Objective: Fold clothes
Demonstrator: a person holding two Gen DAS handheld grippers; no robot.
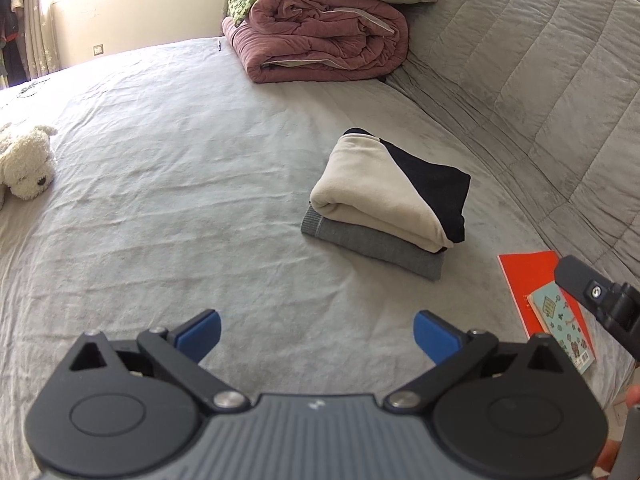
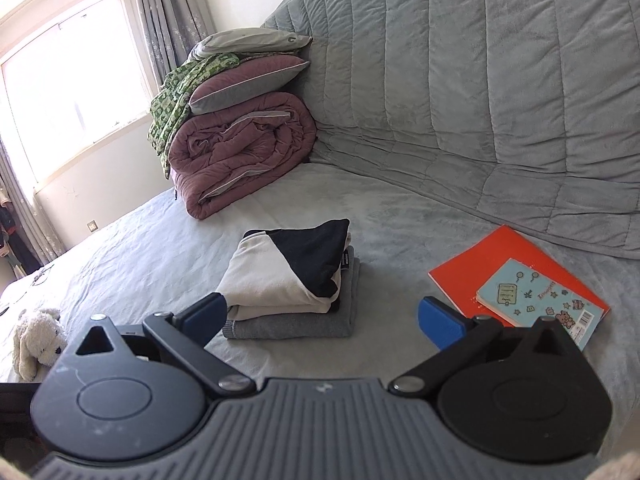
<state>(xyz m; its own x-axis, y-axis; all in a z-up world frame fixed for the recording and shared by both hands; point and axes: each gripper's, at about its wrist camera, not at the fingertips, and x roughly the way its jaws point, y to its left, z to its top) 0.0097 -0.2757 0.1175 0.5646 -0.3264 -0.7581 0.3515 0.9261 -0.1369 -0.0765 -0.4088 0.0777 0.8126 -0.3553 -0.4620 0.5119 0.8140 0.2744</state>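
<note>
Folded clothes: one stack of two garments on the grey bed sheet, square and tidy.
Top garment: one cream-and-black piece, folded, lying flat on the lower piece.
Bottom garment: one grey knit piece, folded, its ribbed edge showing at the stack's near left corner.
Stack relative to left gripper: ahead and to the right of the left gripper, well apart, no contact.
Stack relative to right gripper: just ahead of the right gripper, towards its left finger; the near edge appears behind that finger's blue pad; contact cannot be told, and the stack is not between the pads.
Left gripper state: jaws spread wide, nothing between them but bare sheet.
Right gripper state: jaws spread wide, nothing clamped.
Books: two, right of the stack; one small pale-blue notebook lying on one larger red book.
Bedding pile: one rolled mauve quilt at the far side of the bed, bearing one mauve pillow, one green patterned cloth and one grey pillow on top.
Soft toy: one white plush dog, at the left edge of the bed, well apart from the stack.
Backrest: one grey quilted cover behind the books.
Containers: none seen.
</note>
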